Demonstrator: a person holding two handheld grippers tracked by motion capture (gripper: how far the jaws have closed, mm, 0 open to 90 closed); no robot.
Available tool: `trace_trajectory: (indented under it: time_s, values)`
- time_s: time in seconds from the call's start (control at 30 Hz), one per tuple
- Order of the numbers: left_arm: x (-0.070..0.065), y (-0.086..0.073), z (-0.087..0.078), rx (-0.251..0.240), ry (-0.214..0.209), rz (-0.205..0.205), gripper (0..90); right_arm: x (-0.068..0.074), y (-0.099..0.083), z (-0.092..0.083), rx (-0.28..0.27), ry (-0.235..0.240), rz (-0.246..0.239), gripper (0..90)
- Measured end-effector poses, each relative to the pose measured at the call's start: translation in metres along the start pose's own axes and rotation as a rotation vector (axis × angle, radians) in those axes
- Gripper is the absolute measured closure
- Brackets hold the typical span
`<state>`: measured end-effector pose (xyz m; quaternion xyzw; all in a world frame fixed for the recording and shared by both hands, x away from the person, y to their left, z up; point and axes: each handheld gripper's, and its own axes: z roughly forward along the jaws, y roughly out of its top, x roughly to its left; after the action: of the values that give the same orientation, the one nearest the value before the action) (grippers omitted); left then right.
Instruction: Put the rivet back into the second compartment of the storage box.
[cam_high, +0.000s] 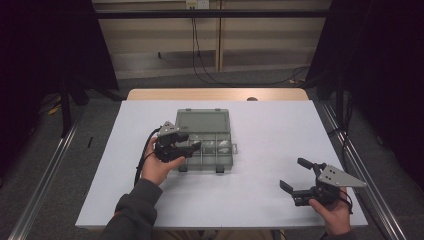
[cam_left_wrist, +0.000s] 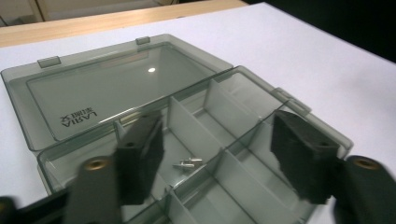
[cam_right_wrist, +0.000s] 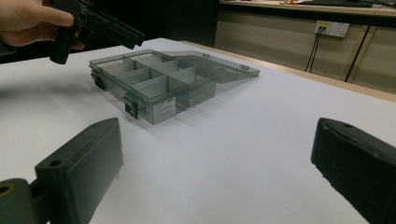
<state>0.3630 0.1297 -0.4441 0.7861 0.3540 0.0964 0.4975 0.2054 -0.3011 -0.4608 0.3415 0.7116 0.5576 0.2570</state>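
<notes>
A smoky see-through compartment box (cam_high: 218, 159) sits mid-table with its lid (cam_high: 202, 120) swung back flat. My left gripper (cam_high: 190, 141) hovers open over the box's left side. In the left gripper view its jaws (cam_left_wrist: 219, 149) straddle the dividers, and a few small metal screws (cam_left_wrist: 187, 163) lie in a compartment between them. Nothing is held. My right gripper (cam_high: 291, 173) is open and empty near the table's front right, well apart from the box. In the right gripper view its jaws (cam_right_wrist: 219, 154) frame bare tabletop, with the box (cam_right_wrist: 154, 79) and the left gripper (cam_right_wrist: 102, 28) farther off.
The white table top (cam_high: 270, 125) has a wooden strip (cam_high: 215, 94) along its far edge. The box's latches (cam_right_wrist: 130, 108) face the near side. Cables (cam_high: 200, 55) trail on the floor beyond the table, and metal rails (cam_high: 45, 170) run along both sides.
</notes>
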Motion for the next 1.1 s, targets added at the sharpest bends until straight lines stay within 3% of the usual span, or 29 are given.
trace_trajectory:
  time_s: [0.23, 0.57, 1.1]
  values:
    - [0.001, -0.008, -0.012, -0.023, -0.014, 0.010, 18.6, 0.000, 0.000, 0.001, 0.005, 0.000, -0.001, 1.7]
    - [0.001, -0.018, -0.027, -0.041, -0.034, 0.029, 13.8, 0.001, -0.001, 0.001, 0.006, 0.001, -0.002, 1.7]
    - [0.005, -0.030, -0.045, -0.085, -0.088, -0.017, 4.2, 0.001, -0.001, 0.002, 0.013, 0.003, -0.002, 1.8]
